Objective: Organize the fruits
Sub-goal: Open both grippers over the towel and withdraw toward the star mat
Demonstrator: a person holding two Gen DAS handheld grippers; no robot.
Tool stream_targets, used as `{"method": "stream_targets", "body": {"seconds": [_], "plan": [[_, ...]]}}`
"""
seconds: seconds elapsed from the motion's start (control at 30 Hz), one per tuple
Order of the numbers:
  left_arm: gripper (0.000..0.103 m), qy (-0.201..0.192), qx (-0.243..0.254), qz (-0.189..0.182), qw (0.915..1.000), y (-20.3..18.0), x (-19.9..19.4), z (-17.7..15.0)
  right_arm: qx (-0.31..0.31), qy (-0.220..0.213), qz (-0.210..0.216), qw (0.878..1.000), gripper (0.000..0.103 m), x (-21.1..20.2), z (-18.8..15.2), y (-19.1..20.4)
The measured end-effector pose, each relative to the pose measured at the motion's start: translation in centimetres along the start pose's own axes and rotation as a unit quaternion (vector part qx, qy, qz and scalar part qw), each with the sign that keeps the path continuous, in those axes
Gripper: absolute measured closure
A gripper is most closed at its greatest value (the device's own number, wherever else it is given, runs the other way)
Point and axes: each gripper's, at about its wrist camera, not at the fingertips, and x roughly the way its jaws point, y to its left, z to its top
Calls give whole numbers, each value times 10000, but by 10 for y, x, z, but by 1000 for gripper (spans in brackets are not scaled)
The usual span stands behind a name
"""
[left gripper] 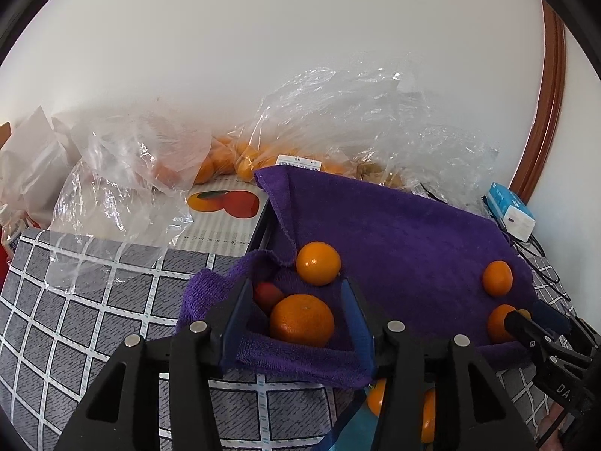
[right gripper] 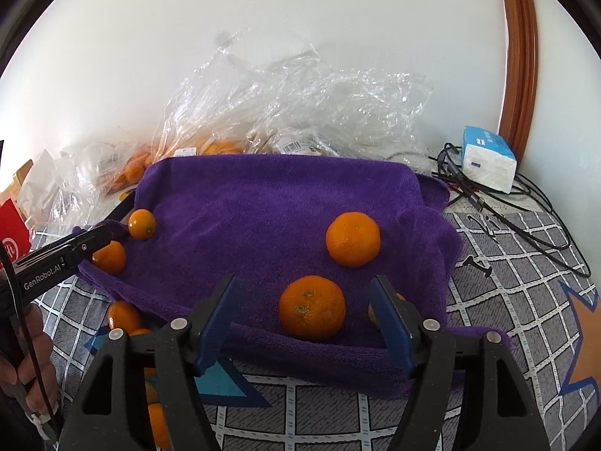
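Note:
A purple towel (left gripper: 413,233) (right gripper: 263,203) lies on the checked tablecloth with several mandarins on it. In the left wrist view my left gripper (left gripper: 296,312) is open around a mandarin (left gripper: 301,319) at the towel's near left corner; a small red fruit (left gripper: 266,295) and another mandarin (left gripper: 318,263) lie just beyond. In the right wrist view my right gripper (right gripper: 304,308) is open around a mandarin (right gripper: 311,307) near the towel's front edge. Another mandarin (right gripper: 353,238) lies farther back right. The left gripper also shows at the left of that view (right gripper: 94,240).
Clear plastic bags (right gripper: 300,105) with more mandarins lie behind the towel by the wall. A tissue pack (right gripper: 488,158) and black cables (right gripper: 526,218) are at the back right. More mandarins (right gripper: 124,315) lie on the tablecloth (right gripper: 507,300) by the towel's front left.

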Motion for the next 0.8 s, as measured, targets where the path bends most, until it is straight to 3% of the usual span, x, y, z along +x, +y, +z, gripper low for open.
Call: {"method": "stream_targets", "body": {"seconds": [0.43, 0.57, 0.8], "plan": [[51, -486, -253, 63, 9985, 6, -29, 14, -70, -169, -283, 9994, 29, -40, 5, 11], [51, -703, -258, 68, 9972, 6, -51, 25, 213, 36, -111, 9997, 29, -56, -5, 5], [51, -189, -211, -100, 9995, 22, -71, 10, 70, 262, -141, 9995, 29, -69, -24, 14]]}}
